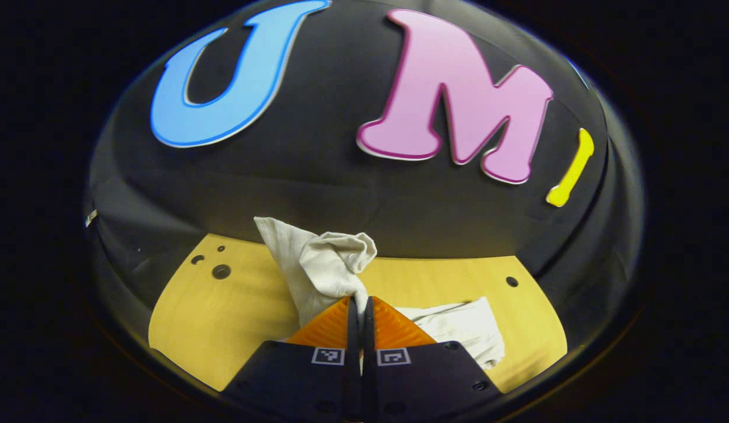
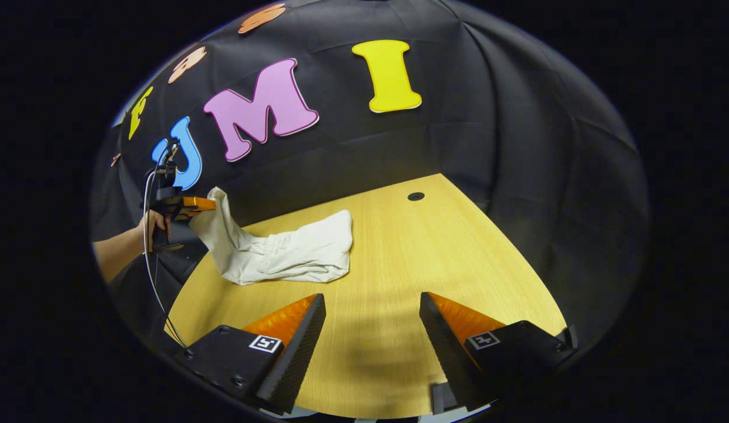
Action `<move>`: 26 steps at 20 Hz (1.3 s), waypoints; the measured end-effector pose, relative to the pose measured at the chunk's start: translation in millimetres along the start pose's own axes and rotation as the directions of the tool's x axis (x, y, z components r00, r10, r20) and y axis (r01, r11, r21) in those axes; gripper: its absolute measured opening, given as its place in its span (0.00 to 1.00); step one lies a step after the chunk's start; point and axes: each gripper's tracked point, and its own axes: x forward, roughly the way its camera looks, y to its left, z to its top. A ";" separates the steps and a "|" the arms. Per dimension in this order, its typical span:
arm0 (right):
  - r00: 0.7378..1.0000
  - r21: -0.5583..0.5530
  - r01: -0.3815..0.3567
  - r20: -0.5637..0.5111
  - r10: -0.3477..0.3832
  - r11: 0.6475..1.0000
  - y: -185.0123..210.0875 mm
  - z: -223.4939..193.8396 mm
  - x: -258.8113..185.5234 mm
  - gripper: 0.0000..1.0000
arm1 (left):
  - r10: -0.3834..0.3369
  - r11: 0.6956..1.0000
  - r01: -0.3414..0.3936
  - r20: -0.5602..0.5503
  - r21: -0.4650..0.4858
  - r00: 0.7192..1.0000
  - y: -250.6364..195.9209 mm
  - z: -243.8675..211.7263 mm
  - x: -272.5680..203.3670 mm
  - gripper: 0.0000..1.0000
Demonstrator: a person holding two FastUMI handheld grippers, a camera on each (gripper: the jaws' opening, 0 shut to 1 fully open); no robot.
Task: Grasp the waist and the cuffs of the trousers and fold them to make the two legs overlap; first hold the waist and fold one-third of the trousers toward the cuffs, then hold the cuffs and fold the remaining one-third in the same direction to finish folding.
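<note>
In the left gripper view, the left gripper [image 1: 360,302] has its two fingers drawn together, with only a thin slit between them, and a bunch of the pale trousers [image 1: 323,264] is pinched in that slit. The cloth rises crumpled just ahead of the fingertips and leans off to the gripper's left, lifted above the wooden surface [image 1: 223,317]. More of the trousers lies flat on the surface just to the right of the fingers (part of it hidden behind the gripper's body).

In the right gripper view, the right gripper [image 2: 370,308] is spread wide, its fingers well apart, with bare surface [image 2: 434,247] between them; it touches nothing and holds nothing. The trousers [image 2: 294,249] lie ahead of it and to its left, well apart from its fingertips, bunched into a long heap on the surface. One end of the cloth is pulled up off the surface to the far left, where the left gripper [image 2: 204,204] grips it. A hand [image 2: 154,223] holds that gripper from behind, and a cable hangs down from it. A small dark hole [image 2: 416,196] sits in the surface farther ahead, near the back wall.
</note>
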 end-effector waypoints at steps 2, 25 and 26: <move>1.000 0.008 -0.007 0.014 0.007 1.000 -7.0 7.7 0.1 0.98 | -0.044 0.999 0.044 0.006 0.008 0.999 -42.1 1.2 6.7 0.06; 0.999 -0.011 -0.030 0.024 0.030 0.999 -0.4 15.5 3.0 0.98 | -0.348 0.936 0.327 -0.214 -0.126 0.913 -243.4 -122.3 14.2 0.57; 0.999 -0.015 -0.029 0.028 0.029 0.999 5.3 16.6 1.9 0.98 | -0.343 0.938 0.326 -0.205 -0.115 0.916 -236.8 -119.5 8.8 0.74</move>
